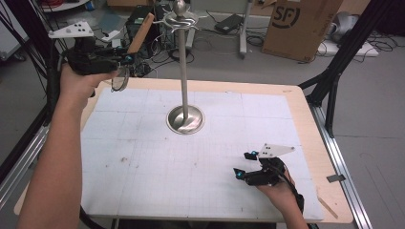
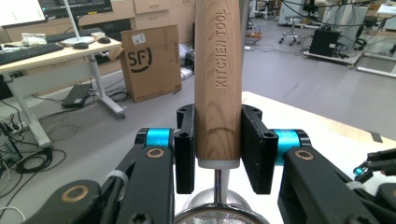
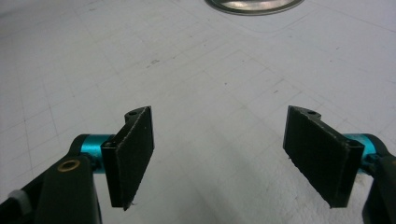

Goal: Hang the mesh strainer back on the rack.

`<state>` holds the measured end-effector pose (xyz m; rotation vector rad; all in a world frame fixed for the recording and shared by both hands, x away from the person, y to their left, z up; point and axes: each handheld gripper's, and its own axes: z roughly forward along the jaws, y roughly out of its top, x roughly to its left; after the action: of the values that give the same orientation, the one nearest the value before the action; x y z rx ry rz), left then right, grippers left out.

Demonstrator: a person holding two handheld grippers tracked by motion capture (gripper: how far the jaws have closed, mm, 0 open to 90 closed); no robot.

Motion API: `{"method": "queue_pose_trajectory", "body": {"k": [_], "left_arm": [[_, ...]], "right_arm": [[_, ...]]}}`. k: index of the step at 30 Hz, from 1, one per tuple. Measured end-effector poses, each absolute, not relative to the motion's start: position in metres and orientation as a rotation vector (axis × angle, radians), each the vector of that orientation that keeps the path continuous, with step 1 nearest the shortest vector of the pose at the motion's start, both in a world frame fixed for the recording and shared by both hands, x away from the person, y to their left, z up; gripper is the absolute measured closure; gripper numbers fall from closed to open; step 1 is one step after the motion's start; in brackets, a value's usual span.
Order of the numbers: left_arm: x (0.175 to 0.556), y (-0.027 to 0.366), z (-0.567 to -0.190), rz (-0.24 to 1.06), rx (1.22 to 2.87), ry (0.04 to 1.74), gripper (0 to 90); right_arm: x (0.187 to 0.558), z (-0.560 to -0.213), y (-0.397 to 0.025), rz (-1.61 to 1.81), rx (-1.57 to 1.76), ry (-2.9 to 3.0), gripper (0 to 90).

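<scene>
My left gripper (image 1: 125,59) is up in the air off the far-left corner of the worktop (image 1: 143,157), its jaws clenched on the wooden handle (image 2: 218,84) of a strainer (image 1: 120,78). In the left gripper view the handle stands straight up between the pads, gripped near its lower end, where a white collar and a thin metal stem lead down to the mesh bowl (image 2: 217,215) just under the jaws. In the high view the handle (image 1: 141,32) slants up and to the right, its free tip pointing toward the hooks at the head of the stand (image 1: 183,62), while the bowl hangs below my hand.

That slant is what matters next, I judge. The stand's head (image 1: 180,19) lies to the right of my left jaws and about level with the handle tip, near but apart from it. The pole rises from a round base (image 1: 186,119) at the middle of the worktop. To hang the strainer, I think the handle end has to travel right, along its own long axis, onto a hook. Whether that end has a hole or loop I cannot tell.

My right gripper (image 1: 243,164) rests low on the near-right of the worktop, jaws released and wide apart, holding nothing, well away from the stand. The left is far the nearer.
</scene>
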<state>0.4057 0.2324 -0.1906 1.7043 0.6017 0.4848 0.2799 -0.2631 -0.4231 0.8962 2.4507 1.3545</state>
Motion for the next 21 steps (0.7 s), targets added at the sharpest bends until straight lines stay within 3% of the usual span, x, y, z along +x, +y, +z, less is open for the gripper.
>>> {"method": "queue_pose_trajectory", "body": {"k": [21], "left_arm": [[0.413, 0.197, -0.199, 0.455, 1.759, 0.580, 68.8]], "right_arm": [[0.279, -0.422, -0.265, 1.359, 0.896, 2.446, 24.0]]}}
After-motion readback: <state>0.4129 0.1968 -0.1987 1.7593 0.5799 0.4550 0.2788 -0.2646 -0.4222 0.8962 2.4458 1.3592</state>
